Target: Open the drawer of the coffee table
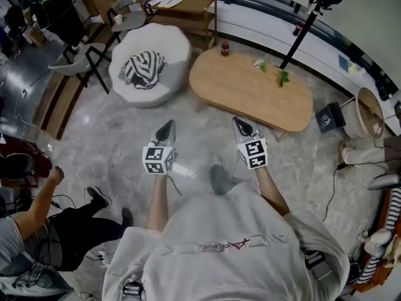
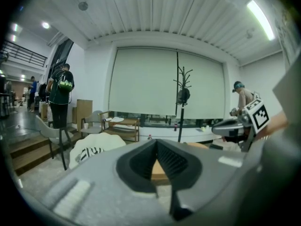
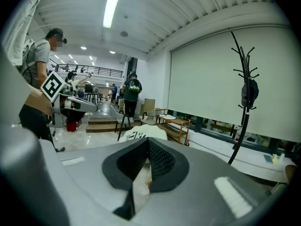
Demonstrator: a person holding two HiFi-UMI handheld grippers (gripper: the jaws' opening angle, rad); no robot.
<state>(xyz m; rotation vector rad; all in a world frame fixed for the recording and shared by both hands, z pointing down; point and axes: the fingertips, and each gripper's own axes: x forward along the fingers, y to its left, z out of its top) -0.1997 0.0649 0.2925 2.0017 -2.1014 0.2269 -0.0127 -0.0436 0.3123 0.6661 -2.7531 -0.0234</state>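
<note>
The oval wooden coffee table [image 1: 250, 89] stands on the marble floor ahead of me; no drawer shows from this angle. My left gripper [image 1: 166, 129] and right gripper [image 1: 244, 128] are held side by side, short of the table's near edge, both pointing toward it. Both are shut with nothing between their jaws. In the left gripper view, the left gripper [image 2: 157, 145] has its pads together, and a strip of the tabletop [image 2: 158, 171] shows past them. The right gripper [image 3: 148, 144] is likewise shut and empty in its own view.
A red bottle [image 1: 225, 47] and a small plant [image 1: 281, 76] sit on the table. A white pouf [image 1: 156, 74] with a striped cloth [image 1: 143, 68] stands to its left. A black stand [image 1: 302, 31] rises behind it. A person [image 1: 37, 231] sits at lower left.
</note>
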